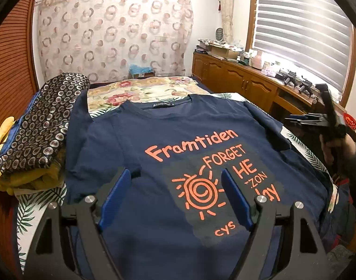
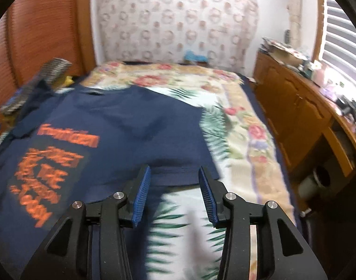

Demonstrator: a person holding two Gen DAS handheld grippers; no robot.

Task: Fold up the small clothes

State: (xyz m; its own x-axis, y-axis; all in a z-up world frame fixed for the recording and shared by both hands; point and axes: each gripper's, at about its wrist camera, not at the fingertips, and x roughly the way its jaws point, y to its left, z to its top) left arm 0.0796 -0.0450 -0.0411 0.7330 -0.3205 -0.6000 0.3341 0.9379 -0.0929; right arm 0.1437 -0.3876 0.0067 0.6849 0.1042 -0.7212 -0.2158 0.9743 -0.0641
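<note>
Lying flat, print side up, a navy T-shirt [image 1: 168,126] covers the floral bedspread [image 2: 243,126]. Left gripper [image 1: 176,175] hovers over its orange print, jaws wide, empty. Right gripper [image 2: 174,171] hangs above the sleeve edge, jaws parted, gripping nothing.

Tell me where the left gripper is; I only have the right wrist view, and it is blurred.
Observer: The left gripper hangs open over the T-shirt's orange sun print, with nothing between its pads.
Operator: Can you read the top line of the print?
Observer: Yes, it reads "Framtiden", upright as seen from the left gripper.
Operator: What is that heap past the shirt?
Observer: A dark patterned cloth lying on folded yellow clothes.
</note>
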